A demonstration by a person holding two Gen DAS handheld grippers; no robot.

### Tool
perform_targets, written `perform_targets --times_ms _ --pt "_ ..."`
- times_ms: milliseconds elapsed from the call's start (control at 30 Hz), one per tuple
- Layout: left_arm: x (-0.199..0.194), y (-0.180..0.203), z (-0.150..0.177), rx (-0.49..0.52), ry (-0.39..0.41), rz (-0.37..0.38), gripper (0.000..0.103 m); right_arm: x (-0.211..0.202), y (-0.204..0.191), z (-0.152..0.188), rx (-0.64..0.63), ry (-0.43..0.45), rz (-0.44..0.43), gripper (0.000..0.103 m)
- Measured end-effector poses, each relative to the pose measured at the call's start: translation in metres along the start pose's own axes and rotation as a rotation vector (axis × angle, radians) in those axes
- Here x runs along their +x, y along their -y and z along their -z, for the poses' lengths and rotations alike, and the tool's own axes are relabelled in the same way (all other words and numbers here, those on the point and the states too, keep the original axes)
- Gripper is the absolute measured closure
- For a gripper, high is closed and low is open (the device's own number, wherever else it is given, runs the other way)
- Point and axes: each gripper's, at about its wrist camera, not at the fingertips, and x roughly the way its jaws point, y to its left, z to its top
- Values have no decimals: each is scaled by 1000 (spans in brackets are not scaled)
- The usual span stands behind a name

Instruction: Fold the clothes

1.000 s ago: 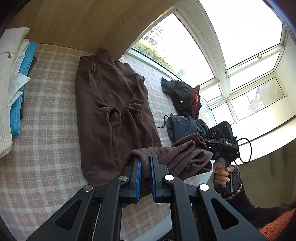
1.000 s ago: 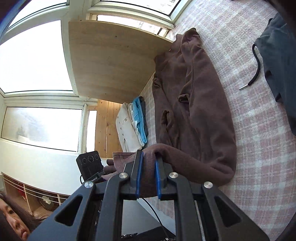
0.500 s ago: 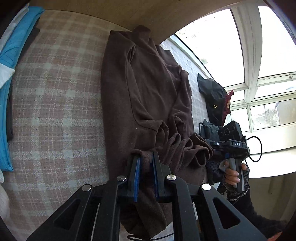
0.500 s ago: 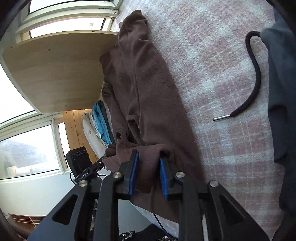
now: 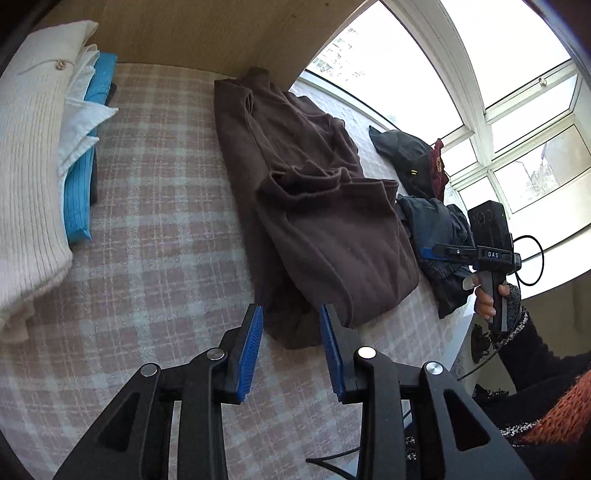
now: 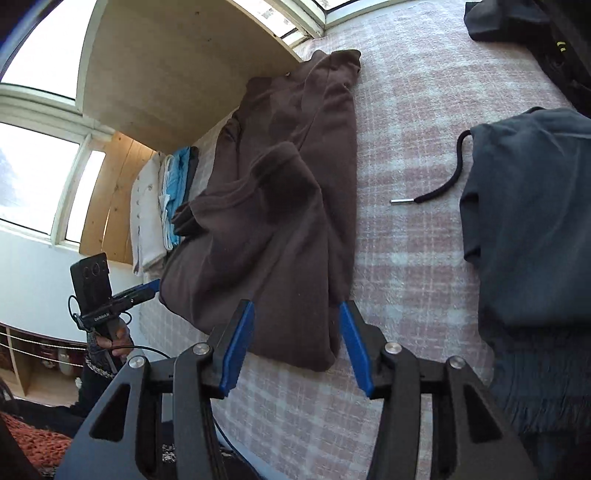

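Note:
A brown sweater (image 5: 317,206) lies on the pink plaid bed cover (image 5: 159,266), its lower half folded up over its upper half. In the right wrist view the same brown sweater (image 6: 273,229) shows the fold edge near me. My left gripper (image 5: 291,314) stands open, its blue pads just short of the sweater's near left corner, holding nothing. My right gripper (image 6: 295,310) is open too, straddling the near right corner without gripping it. The right gripper (image 5: 430,253) also appears at the bed's edge in the left wrist view, held by a hand.
A stack of folded white and blue clothes (image 5: 48,177) sits at the left. A dark blue garment (image 6: 532,229) with a black drawstring (image 6: 439,188) lies right of the sweater, with black and maroon clothes (image 5: 413,162) beyond. A wooden panel (image 5: 207,33) and windows bound the far side.
Both grippers carried the sweater's hem up over the body, let go of it and opened. They have pulled back to the near fold edge.

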Motion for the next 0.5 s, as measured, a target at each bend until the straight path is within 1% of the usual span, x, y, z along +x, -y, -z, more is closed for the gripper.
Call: perform_targets --times_ms 33,100,200,233,300,367,400,433,467,500 --pt "7 0 -1 -8 -8 -10 73 4 -2 4 -16 3 32 55" --pt "12 7 -14 18 4 -36 73 5 -14 0 -62 40 44 55" --pt "13 22 -36 91 27 -61 73 2 -55 -17 -186 93 -39 55" --pt "13 27 -44 117 32 -62 73 6 -71 -24 -243 77 -61 55" --pt "15 31 -55 146 24 -62 73 27 -94 -37 -328 21 -66 55" --pt "20 32 -64 156 2 -61 72 57 -105 -52 -374 -32 -64 55" --pt "26 28 -65 148 -9 -72 71 72 -103 -62 -370 -51 -55 55" --pt "32 24 -67 139 -20 -82 70 86 -91 -75 -320 -57 -28 55" --pt "38 20 -68 131 -32 -93 70 95 -78 -86 -255 -60 -26 55" --pt "44 16 -70 120 -43 -107 70 95 -63 -94 -155 -58 -80 56"
